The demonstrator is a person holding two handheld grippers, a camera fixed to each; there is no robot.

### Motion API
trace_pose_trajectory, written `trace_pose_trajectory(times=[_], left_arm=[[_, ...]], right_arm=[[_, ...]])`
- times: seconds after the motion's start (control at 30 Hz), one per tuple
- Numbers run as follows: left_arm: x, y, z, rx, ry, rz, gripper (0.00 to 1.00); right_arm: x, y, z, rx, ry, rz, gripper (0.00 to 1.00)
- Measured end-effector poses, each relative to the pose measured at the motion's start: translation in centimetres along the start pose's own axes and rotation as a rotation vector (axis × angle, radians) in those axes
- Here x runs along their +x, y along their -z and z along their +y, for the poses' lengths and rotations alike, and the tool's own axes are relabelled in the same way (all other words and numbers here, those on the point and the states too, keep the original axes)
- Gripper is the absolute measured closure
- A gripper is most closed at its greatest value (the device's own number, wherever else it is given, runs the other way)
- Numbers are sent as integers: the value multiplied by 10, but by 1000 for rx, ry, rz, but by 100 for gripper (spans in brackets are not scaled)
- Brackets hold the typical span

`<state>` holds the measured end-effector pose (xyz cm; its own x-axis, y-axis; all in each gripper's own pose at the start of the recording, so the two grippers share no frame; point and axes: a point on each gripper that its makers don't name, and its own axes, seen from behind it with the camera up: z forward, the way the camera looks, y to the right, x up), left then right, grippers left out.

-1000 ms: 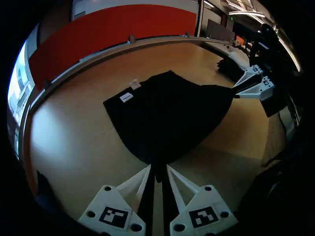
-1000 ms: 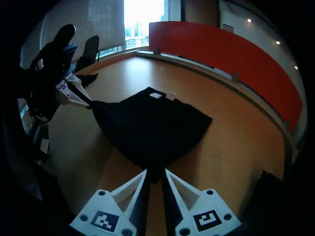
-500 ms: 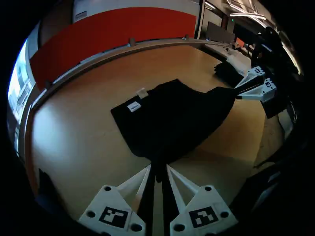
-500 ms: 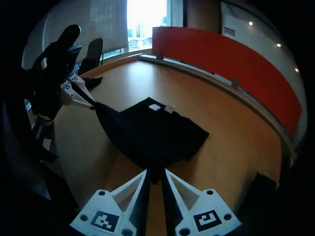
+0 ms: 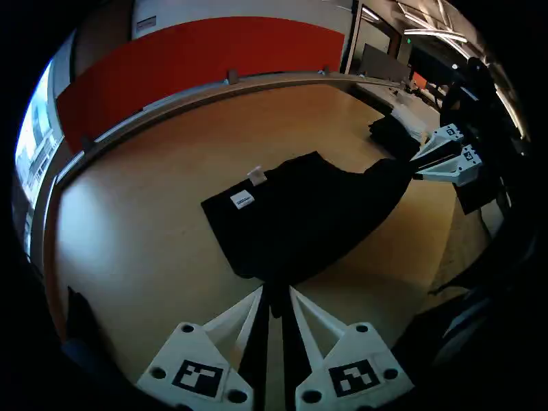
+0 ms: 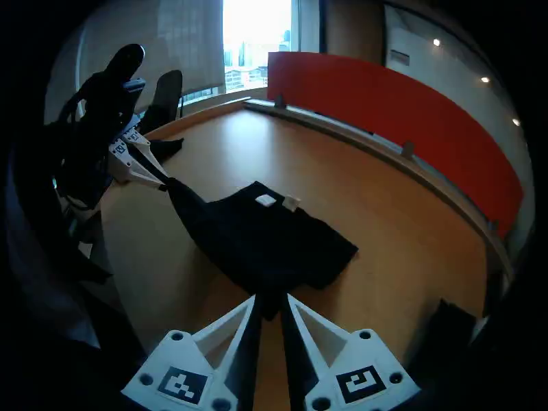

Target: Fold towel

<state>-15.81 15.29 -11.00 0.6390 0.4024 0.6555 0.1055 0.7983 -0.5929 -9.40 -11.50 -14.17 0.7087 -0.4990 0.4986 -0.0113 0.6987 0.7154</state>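
A black towel [image 5: 308,212] with white tags hangs between both grippers, its far part resting on the wooden table [image 5: 137,226]. My left gripper [image 5: 275,301] is shut on one near corner of the towel. In the left gripper view the right gripper [image 5: 411,164] pinches the other corner at the right. In the right gripper view my right gripper [image 6: 272,305] is shut on its corner of the towel [image 6: 264,236], and the left gripper [image 6: 164,183] holds the opposite corner at the left, raised above the table [image 6: 383,226].
A red partition [image 5: 205,51] runs along the table's far edge. Dark folded cloth [image 5: 394,130] lies at the far right in the left gripper view. A chair [image 6: 161,92] and bright window [image 6: 257,38] stand beyond the table.
Both grippers have risen and pulled back with their corners. The towel lifts further off the table and its resting part looks smaller and farther away.
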Motion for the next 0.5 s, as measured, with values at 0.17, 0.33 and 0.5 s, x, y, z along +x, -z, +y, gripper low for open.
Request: trace_pose_trajectory(times=[0.17,0.33,0.5], left_arm=[[2,5,3,-4,-1,-6,89],[5,10,7,-7,1,-5,89],[7,15,9,-7,2,-4,89]], right_arm=[[0,4,-1,0,-4,1,81],[3,9,0,-3,-5,4,81],[5,14,1,0,-4,7,81]])
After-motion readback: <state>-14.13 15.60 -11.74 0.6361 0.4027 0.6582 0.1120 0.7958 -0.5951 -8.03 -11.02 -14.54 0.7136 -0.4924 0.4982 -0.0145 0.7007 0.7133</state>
